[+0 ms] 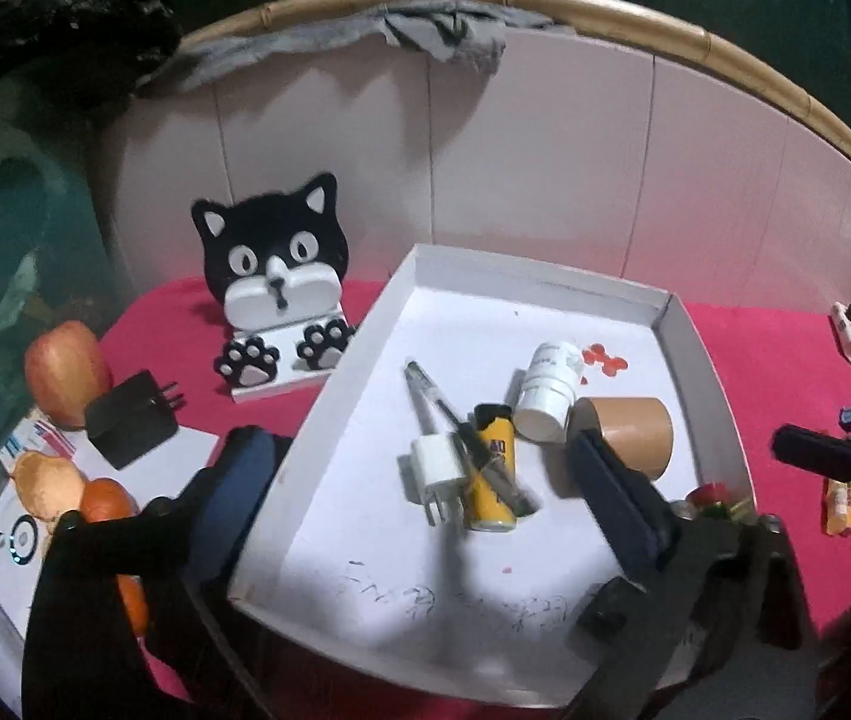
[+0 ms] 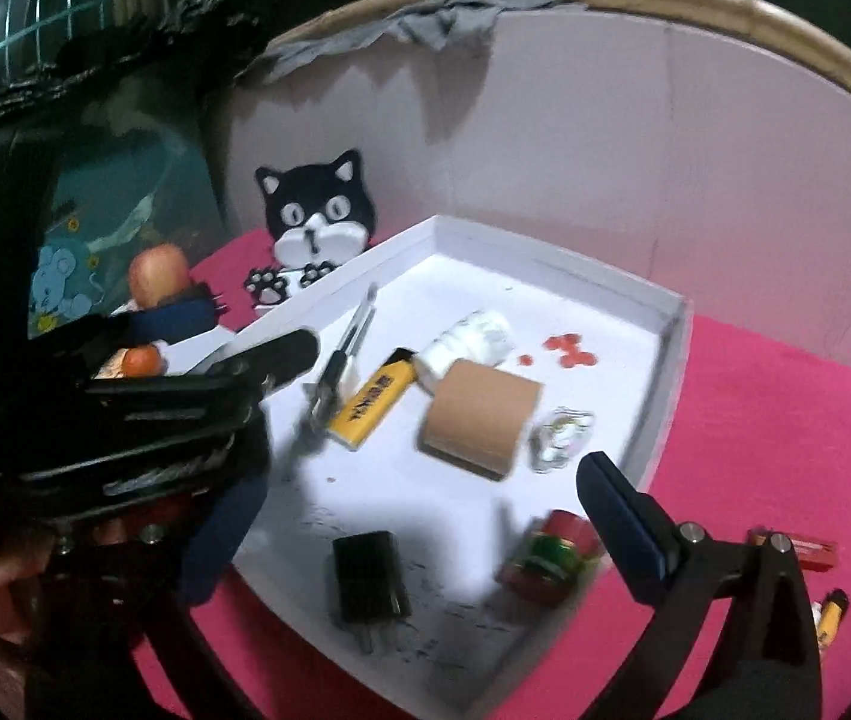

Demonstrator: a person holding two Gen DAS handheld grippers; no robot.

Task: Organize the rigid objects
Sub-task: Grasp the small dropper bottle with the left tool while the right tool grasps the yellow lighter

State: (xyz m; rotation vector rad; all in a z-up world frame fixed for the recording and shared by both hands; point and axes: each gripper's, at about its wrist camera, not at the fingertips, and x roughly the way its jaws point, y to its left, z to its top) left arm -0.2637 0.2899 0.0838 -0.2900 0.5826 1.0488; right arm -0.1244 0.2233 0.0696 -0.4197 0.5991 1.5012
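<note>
Tray (image 2: 674, 324) w/ pen (image 2: 346, 339), lighter (image 2: 372, 401), tape roll (image 2: 480, 417), blk charger (image 2: 370, 577).

Tray (image 1: 674, 324): white, with black scribbles at the lower part of the frame and red dots (image 1: 605, 358) toward the upper right.
Lighter (image 1: 492, 474): yellow, black top, black print.
Pen (image 1: 461, 432): clear barrel, black grip.
Plug (image 1: 438, 465), centre: white.
Bottle (image 1: 547, 399): white, faint grey label.
Tape roll (image 1: 629, 435): tan.
Charger (image 2: 370, 579), lower centre: black.
Small jar (image 2: 551, 552): red and green.
Cat figure (image 1: 272, 282), upper left: black, with white muzzle, eyes and paw pads.
Bench cloth (image 1: 785, 360): bright pink.
Apple (image 1: 65, 381), left edge: red-yellow.
Back wall (image 1: 545, 150): pale pink panels, grey cloth (image 1: 443, 30) on top.
Finger pads (image 1: 611, 480): dark blue on black arms.
</note>
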